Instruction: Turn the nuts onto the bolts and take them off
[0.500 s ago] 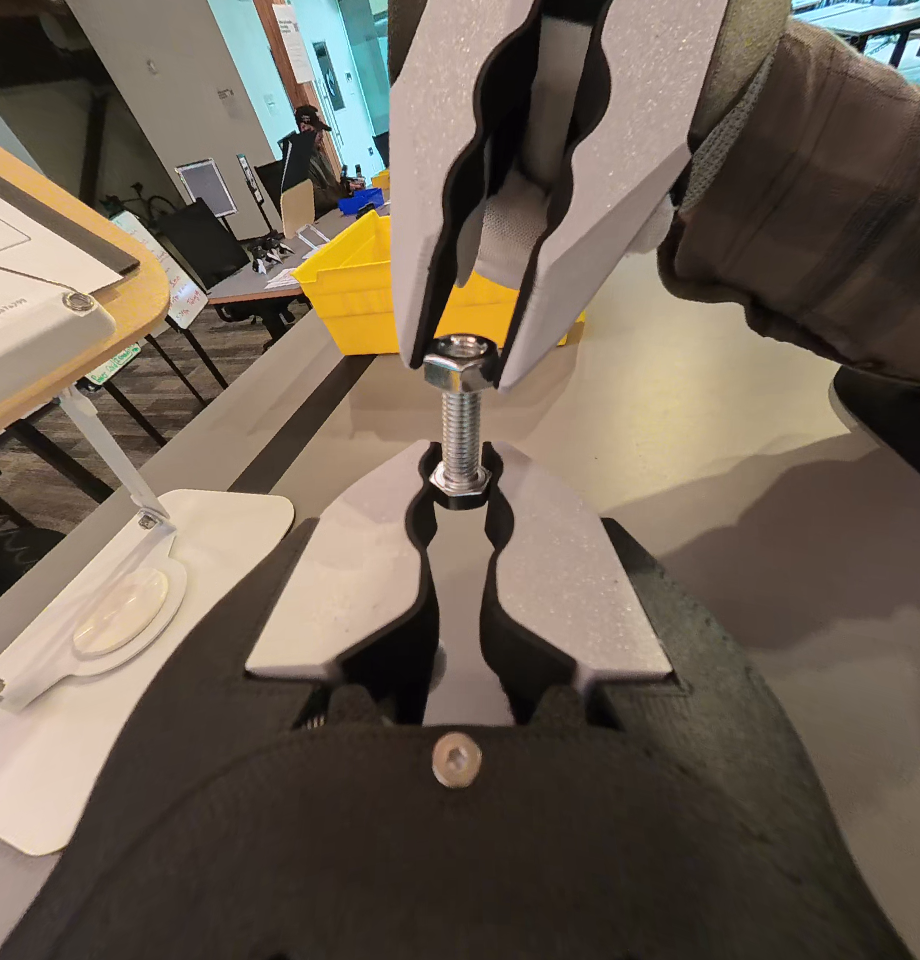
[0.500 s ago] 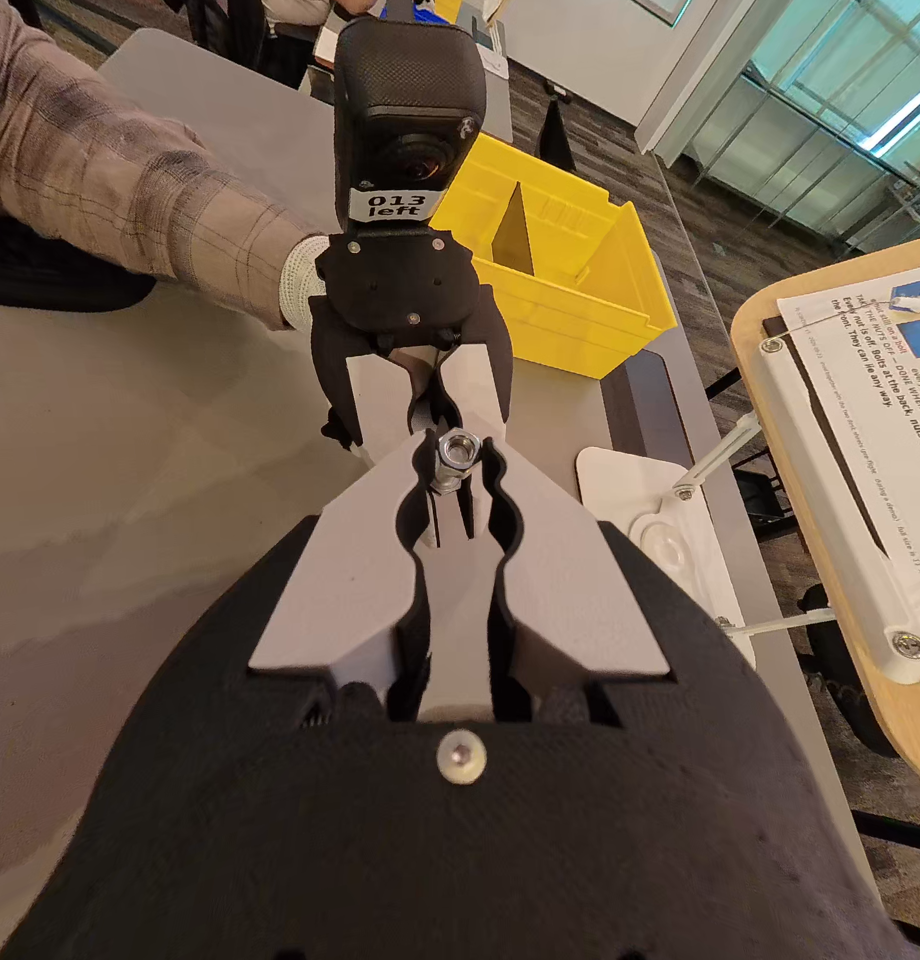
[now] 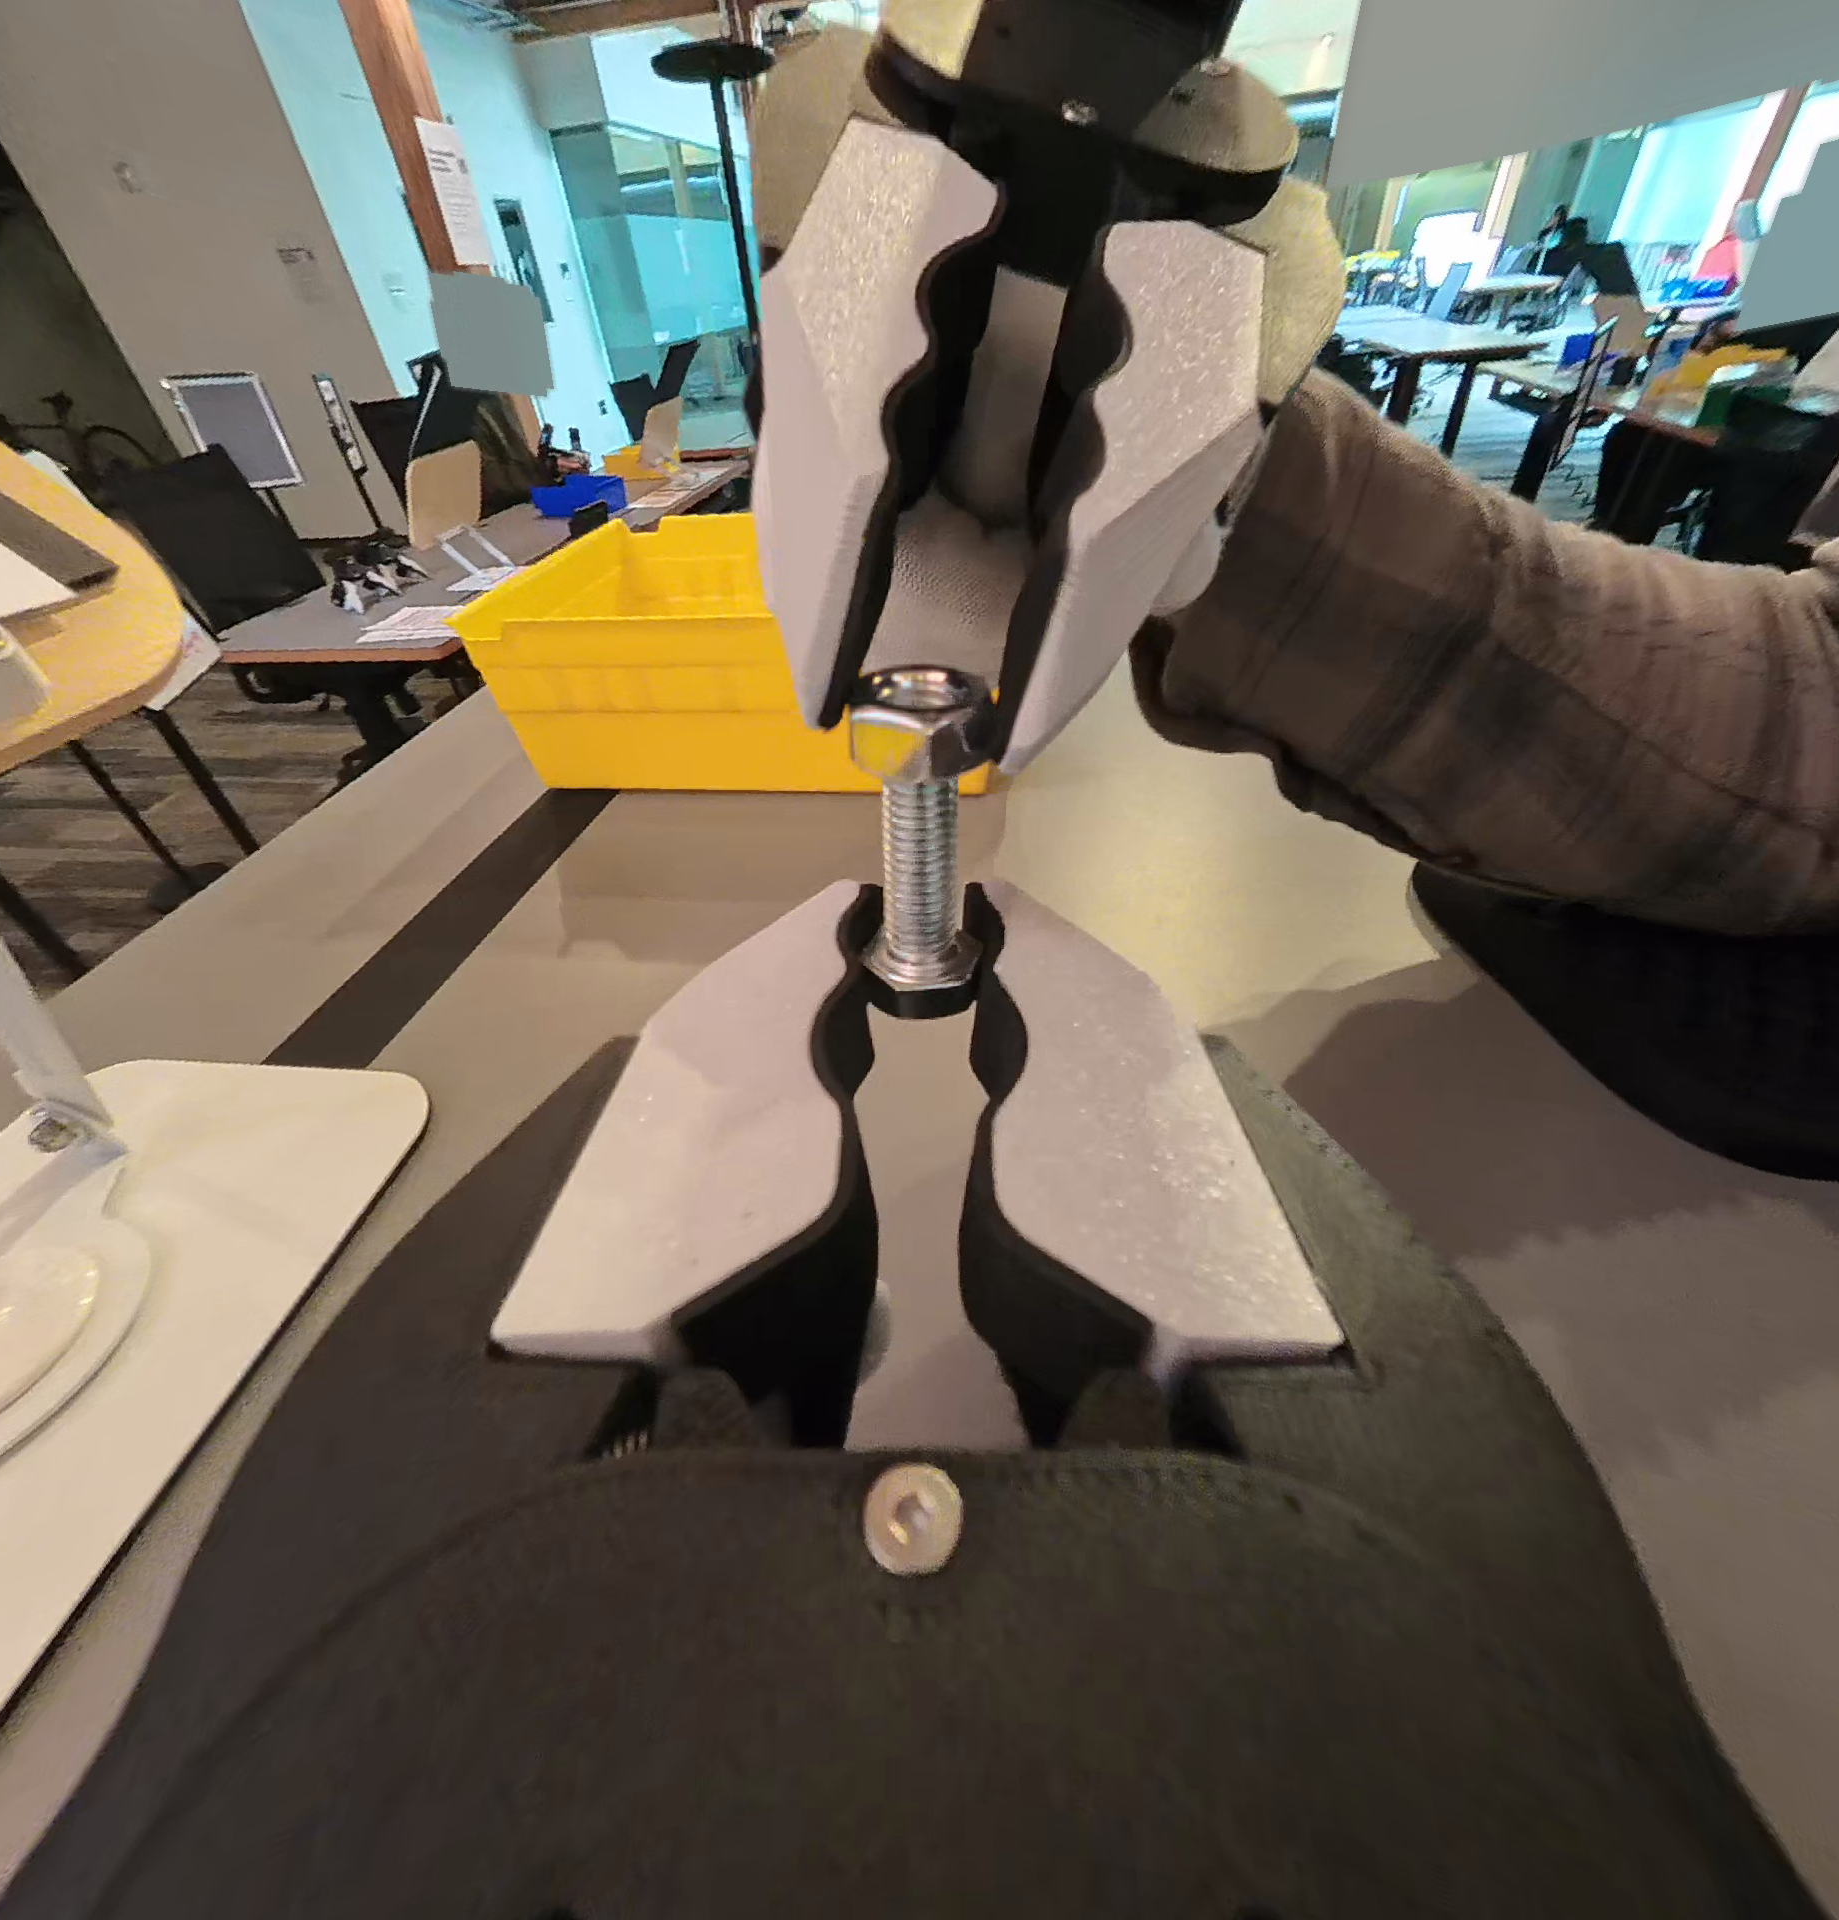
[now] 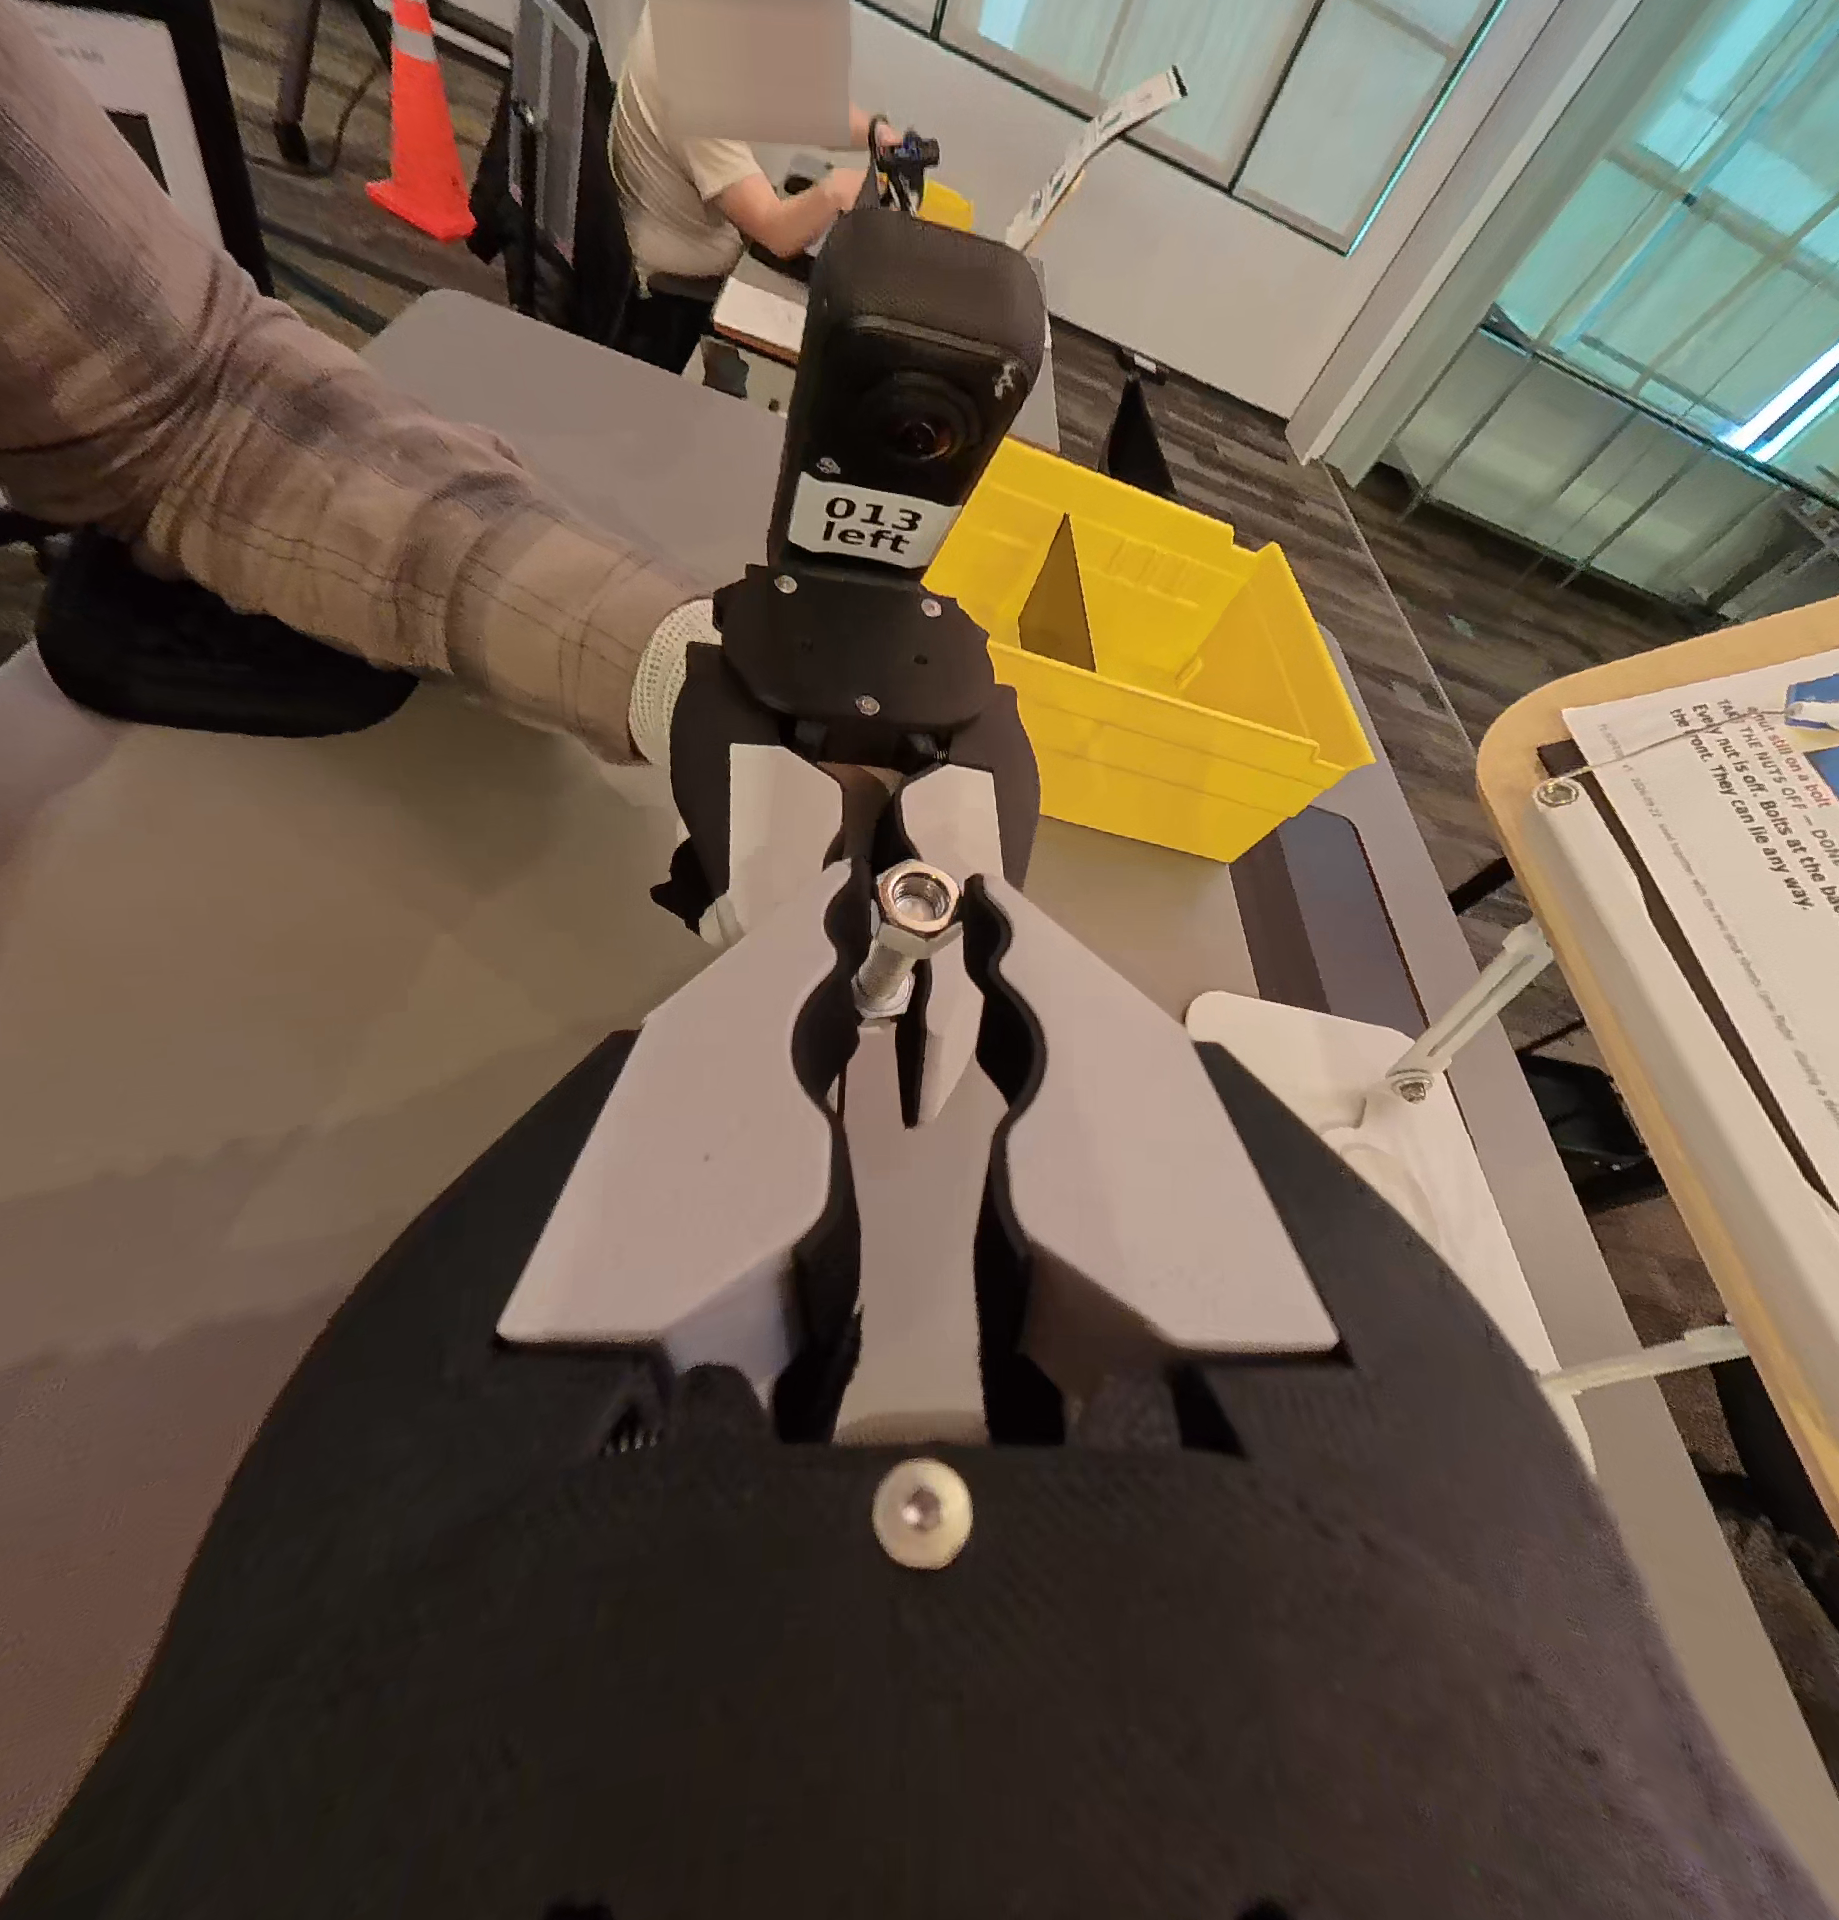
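A silver bolt [image 3: 920, 862] stands upright with its head clamped between the tips of my left gripper [image 3: 920, 951], which is shut on it. A hex nut [image 3: 899, 743] sits on the bolt's top end. My right gripper [image 3: 920, 732] comes down from above and is shut on the nut. In the right wrist view the right gripper [image 4: 915, 899] holds the nut [image 4: 920, 902] at its tips. The bolt [image 4: 879, 971] runs down behind it to the left gripper [image 4: 884, 1023], whose tips are partly hidden. Both are held above the grey table [image 3: 1154, 883].
A yellow bin [image 3: 634, 665] stands on the table behind the bolt and also shows in the right wrist view [image 4: 1154, 717]. A white stand base [image 3: 188, 1174] lies at the left. A wooden board with a printed sheet [image 4: 1725, 935] is beside it. A black pad [image 3: 1673, 1039] lies under the sleeve. My hands' fingertips stand some 5 cm from each other.
The right gripper has swung and tilted around the bolt's top with the nut still between its fingers. The left gripper keeps its hold on the bolt head.
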Demonstrator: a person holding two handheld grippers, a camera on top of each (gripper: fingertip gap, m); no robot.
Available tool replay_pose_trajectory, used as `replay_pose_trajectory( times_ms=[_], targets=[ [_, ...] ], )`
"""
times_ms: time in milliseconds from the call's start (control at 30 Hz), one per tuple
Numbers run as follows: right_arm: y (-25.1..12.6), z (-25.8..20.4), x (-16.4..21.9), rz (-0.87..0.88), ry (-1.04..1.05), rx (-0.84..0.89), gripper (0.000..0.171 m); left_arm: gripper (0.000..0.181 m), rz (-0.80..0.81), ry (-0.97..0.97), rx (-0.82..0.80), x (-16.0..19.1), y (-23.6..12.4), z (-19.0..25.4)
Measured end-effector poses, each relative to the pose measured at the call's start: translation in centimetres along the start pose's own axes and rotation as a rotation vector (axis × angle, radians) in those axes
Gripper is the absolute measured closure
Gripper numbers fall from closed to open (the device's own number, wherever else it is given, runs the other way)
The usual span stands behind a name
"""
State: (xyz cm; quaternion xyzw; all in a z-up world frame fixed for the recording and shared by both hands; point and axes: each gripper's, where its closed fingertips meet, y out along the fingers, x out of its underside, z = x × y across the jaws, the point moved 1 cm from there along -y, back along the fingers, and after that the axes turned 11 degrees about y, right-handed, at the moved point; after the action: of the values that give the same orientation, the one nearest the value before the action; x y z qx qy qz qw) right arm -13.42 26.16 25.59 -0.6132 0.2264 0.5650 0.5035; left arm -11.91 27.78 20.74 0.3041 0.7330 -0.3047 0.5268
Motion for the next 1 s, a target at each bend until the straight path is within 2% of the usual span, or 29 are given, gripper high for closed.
replay_pose_trajectory(
  times_ms=[133,433,833,1000],
  targets=[
    [-0.1,0.3,0.2,-0.002,0.018,0.007,0.155,0.166,-0.024,0.012,-0.035,0.3,0.1,-0.4],
    [0.4,2.9,1.4,-0.028,0.113,0.106,0.155,0.166,-0.117,-0.004,-0.222,1.9,0.1,-3.2],
    [1.9,4.9,0.1,0.179,0.235,0.130,0.155,0.166,-0.063,-0.049,-0.392,1.7,-1.2,-5.6],
    [2.6,5.4,0.0,0.184,0.258,0.162,0.155,0.166,-0.097,-0.016,-0.460,2.2,-1.7,-6.4]
  ],
)
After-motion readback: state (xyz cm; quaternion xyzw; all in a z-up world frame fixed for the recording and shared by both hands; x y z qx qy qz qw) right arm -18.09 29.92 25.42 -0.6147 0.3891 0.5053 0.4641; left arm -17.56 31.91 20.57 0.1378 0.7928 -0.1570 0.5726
